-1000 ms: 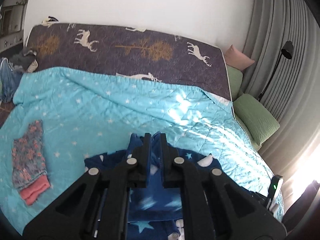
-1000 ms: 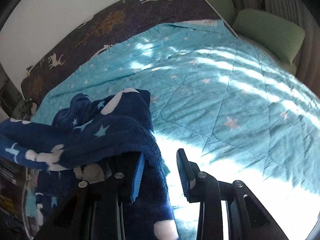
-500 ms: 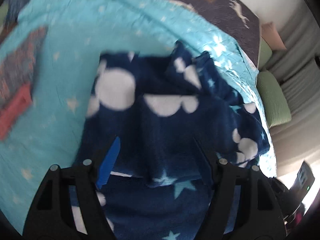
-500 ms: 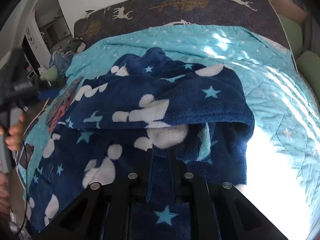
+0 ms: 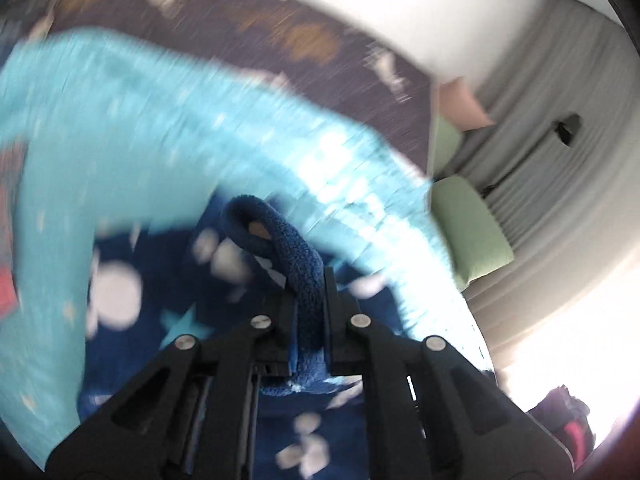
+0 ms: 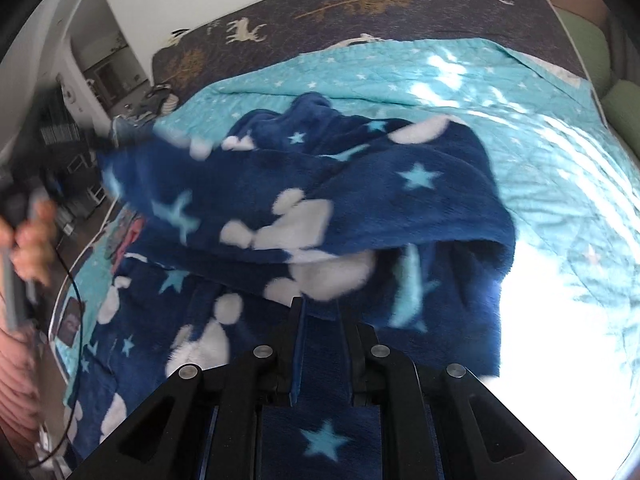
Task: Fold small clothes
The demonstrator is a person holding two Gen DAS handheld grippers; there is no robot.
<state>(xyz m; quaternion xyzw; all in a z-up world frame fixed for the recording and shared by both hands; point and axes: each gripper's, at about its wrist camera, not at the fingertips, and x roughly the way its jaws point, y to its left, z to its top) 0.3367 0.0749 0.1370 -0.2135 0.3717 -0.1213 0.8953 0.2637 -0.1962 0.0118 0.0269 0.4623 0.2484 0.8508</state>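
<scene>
Right gripper (image 6: pixel 318 344): it is sitting nearest in its own view, jaws nearly together and clamping on a near edge of the navy fleece garment (image 6: pixel 360 204); the fabric is running between the pads and down under the tool.
Left gripper (image 5: pixel 310 312): its jaws have just been closing, and they are now pinching a rolled fold of the same fleece, which is arching up and away from the tips. This view is smearing badly, so finer detail is not readable.
Garment: the fleece, printed with stars and white blobs, is lying in the near half of the bed, bunched and doubled over itself, with one layer draping over another and an edge lifting in the air at the left.
Person's hand (image 6: pixel 28 236): at the far left of the right view it is gripping a handle, apparently the other tool.
Bed cover: the turquoise star quilt (image 6: pixel 500 92) is spreading beyond the fleece, sunlit at the right.
Folded piece: a small patterned item (image 6: pixel 130 236) is peeking out at the left edge of the fleece; whether it is finished is hard to tell.
Far end: a dark deer-print blanket (image 6: pixel 380 8) is covering the bed's far part, and green pillows (image 5: pixel 468 232) are resting at the right.
Progress: I am judging this early; both tools are holding the fleece, but it is still crumpled, so spreading and every fold are remaining.
</scene>
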